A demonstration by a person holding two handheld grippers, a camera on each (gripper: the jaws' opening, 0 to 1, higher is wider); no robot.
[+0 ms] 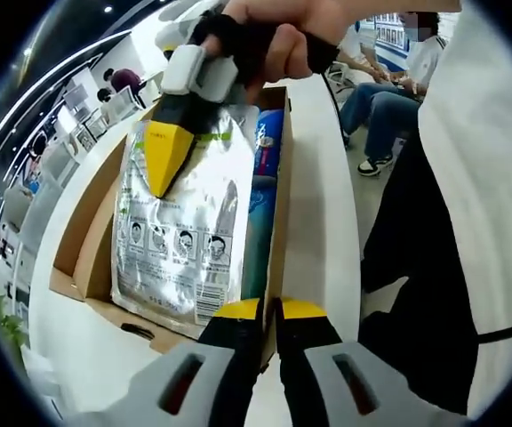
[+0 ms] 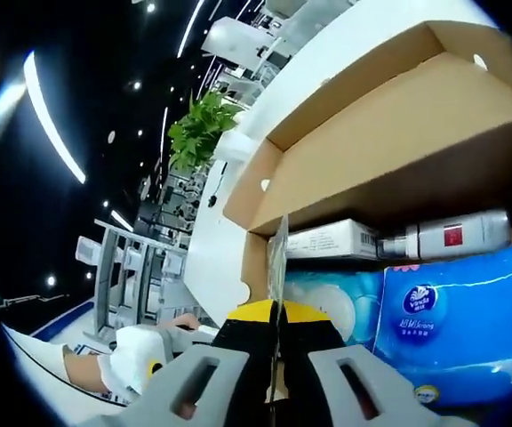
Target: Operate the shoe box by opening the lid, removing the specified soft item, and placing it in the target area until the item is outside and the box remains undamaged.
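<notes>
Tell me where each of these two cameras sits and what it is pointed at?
Left gripper view: rides the left tool, shut on the box edge, facing the silver pouch held by the right tool; a hand shows.
Right gripper view: rides the right tool, looking into the box at blue tissue packs.
Shared: pouch, box.

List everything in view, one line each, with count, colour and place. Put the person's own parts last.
Shoe box: one, brown cardboard, open on the white table.
Box lid: one, brown, flipped open.
Silver pouch: one, silver with printed faces, held upright above the box.
Tissue pack: one, blue, inside the box.
Small carton: one, white, inside the box.
Bottle: one, white with a red label, lying in the box.
Table: one, white, under the box.
Plant: one, green, past the box.
Seated people: in the background.
Right gripper: yellow-tipped fingers shut on the pouch's top.
Left gripper: fingers shut at the box's near edge.
</notes>
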